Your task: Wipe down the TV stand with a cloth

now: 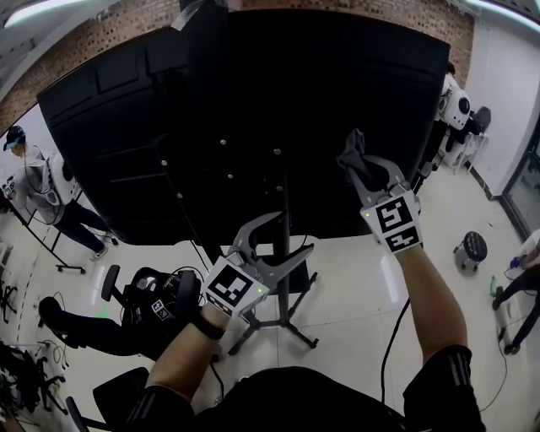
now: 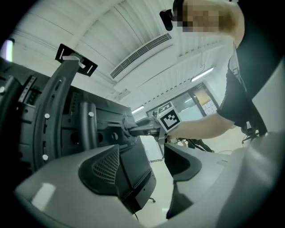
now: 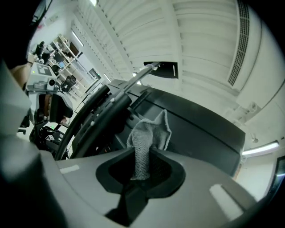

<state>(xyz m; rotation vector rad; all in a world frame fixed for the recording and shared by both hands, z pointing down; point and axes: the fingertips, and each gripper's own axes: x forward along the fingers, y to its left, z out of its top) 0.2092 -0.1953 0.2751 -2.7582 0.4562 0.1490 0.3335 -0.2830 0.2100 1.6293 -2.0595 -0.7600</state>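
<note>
- The cloth (image 3: pixel 148 136) is a grey knitted rag pinched between the jaws of the right gripper (image 3: pixel 140 171). Only a narrow strip is caught, and a loose tuft stands out past the tips.
- In the head view the cloth (image 1: pixel 354 152) is held up against the black back panel (image 1: pixel 253 101) of the screen, right of the centre line. Whether it is touching the panel I cannot tell.
- The TV stand (image 1: pixel 285 253) has a dark upright pole under the panel, splayed feet on the floor and a curved bracket (image 3: pixel 87 118) with pale screw heads.
- The left gripper (image 1: pixel 291 236) is spread and has nothing between its jaws. It hangs close beside the pole, lower than the right one.
- Likely slips: the grip on the rag is thin, so a hard drag over screw heads or bracket edges could pull it free. A firm sideways push high on the panel could rock the stand on its feet, since nothing steadies the pole. The cloth is also on the screen's back rather than the stand's own parts, so the pole and feet may go unwiped.
- The floor (image 1: pixel 363 295) is pale and glossy. There is a brick wall (image 1: pixel 126 25) behind the screen and a round stool (image 1: pixel 472 246) off to the right.
- Other people stand at the left edge, and a slatted white ceiling with a long vent (image 2: pixel 140 55) is overhead.
</note>
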